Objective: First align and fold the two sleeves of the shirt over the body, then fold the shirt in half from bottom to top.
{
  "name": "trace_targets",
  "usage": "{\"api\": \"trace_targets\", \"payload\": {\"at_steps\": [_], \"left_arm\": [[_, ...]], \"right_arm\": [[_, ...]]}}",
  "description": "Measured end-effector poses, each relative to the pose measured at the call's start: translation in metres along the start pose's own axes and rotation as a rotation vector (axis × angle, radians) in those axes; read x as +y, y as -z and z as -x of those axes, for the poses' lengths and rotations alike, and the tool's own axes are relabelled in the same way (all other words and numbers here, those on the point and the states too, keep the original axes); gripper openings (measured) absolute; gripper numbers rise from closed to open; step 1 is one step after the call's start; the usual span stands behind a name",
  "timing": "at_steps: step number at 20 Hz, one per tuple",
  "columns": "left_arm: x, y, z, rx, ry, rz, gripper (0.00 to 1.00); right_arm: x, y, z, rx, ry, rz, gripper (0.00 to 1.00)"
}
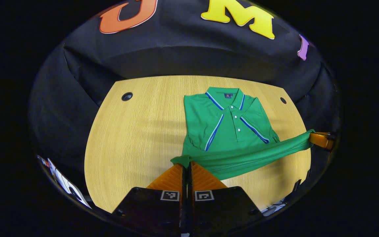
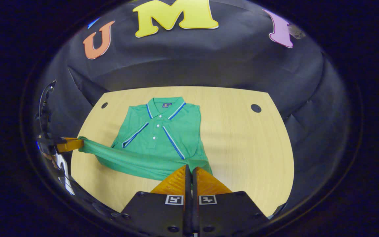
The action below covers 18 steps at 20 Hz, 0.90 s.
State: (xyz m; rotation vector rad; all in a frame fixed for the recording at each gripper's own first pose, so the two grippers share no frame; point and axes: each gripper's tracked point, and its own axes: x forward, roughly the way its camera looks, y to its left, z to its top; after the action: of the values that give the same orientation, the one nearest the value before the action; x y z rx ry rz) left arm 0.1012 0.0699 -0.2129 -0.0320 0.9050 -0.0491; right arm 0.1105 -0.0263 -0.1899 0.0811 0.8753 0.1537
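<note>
A green polo shirt (image 1: 232, 128) with blue-and-white trim lies collar-far on the wooden table (image 1: 137, 138), both sleeves folded over its front. Its bottom hem is lifted off the table and stretched taut between the two grippers. My left gripper (image 1: 187, 164) is shut on the hem's left corner. My right gripper (image 2: 189, 168) is shut on the hem's right corner. The right gripper (image 1: 321, 139) also shows at the far right of the left gripper view, and the left gripper (image 2: 69, 144) at the far left of the right gripper view. The shirt (image 2: 158, 138) lies left of centre there.
Round cable holes (image 1: 127, 96) (image 1: 283, 100) mark the table's far corners. Black cloth walls surround the table on three sides. Bare wood (image 2: 242, 148) stretches to the right of the shirt in the right gripper view.
</note>
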Motion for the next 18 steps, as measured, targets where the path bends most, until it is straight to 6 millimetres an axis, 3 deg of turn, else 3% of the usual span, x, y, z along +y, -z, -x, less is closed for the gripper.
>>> {"api": "trace_targets", "payload": {"at_steps": [4,11,15,16,18], "left_arm": [[0.002,-0.047,-0.03,-0.098,-0.01,0.027,0.03],[-0.005,-0.107,-0.097,-0.249,-0.012,0.047,0.03],[-0.005,-0.133,-0.13,-0.314,-0.013,0.075,0.03],[-0.004,-0.139,-0.137,-0.331,-0.017,0.076,0.02],[-0.001,-0.146,-0.152,-0.345,-0.031,0.059,0.02]], "right_arm": [[0.004,-0.04,-0.031,-0.074,0.009,-0.041,0.0],[-0.008,-0.096,-0.112,-0.195,0.022,-0.099,0.02],[-0.019,-0.12,-0.157,-0.27,0.029,-0.094,0.02],[-0.021,-0.127,-0.166,-0.288,0.025,-0.099,0.06],[-0.023,-0.133,-0.185,-0.298,0.029,-0.095,0.02]]}}
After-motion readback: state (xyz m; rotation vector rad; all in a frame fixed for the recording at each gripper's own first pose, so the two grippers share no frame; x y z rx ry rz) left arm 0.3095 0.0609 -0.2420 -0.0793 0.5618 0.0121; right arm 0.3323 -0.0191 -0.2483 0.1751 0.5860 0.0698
